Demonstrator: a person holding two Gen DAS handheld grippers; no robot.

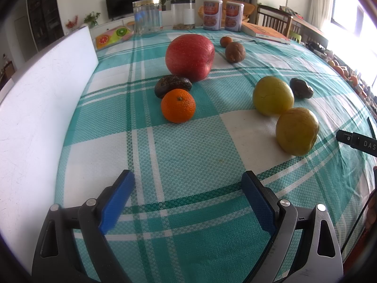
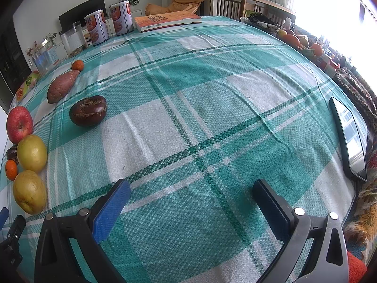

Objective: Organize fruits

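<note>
In the left wrist view a red apple (image 1: 189,56), a dark chestnut-like fruit (image 1: 172,86) and an orange mandarin (image 1: 178,105) sit together ahead of my open, empty left gripper (image 1: 188,198). Two yellow pears (image 1: 273,95) (image 1: 297,134) lie to the right, with a dark brown fruit (image 1: 301,88) behind them. A sweet potato (image 1: 235,52) and a small mandarin (image 1: 226,41) lie farther back. In the right wrist view my right gripper (image 2: 192,206) is open and empty over bare cloth; the apple (image 2: 19,124), pears (image 2: 32,153) (image 2: 29,191), dark fruit (image 2: 88,114) and sweet potato (image 2: 62,86) lie at the left.
A white board (image 1: 44,94) stands along the left table edge. Clear jars (image 1: 147,16), two tins (image 1: 212,14) and a book (image 1: 266,33) line the far edge. A black tablet (image 2: 350,139) lies at the right edge. More fruit (image 2: 292,40) sits beyond the table.
</note>
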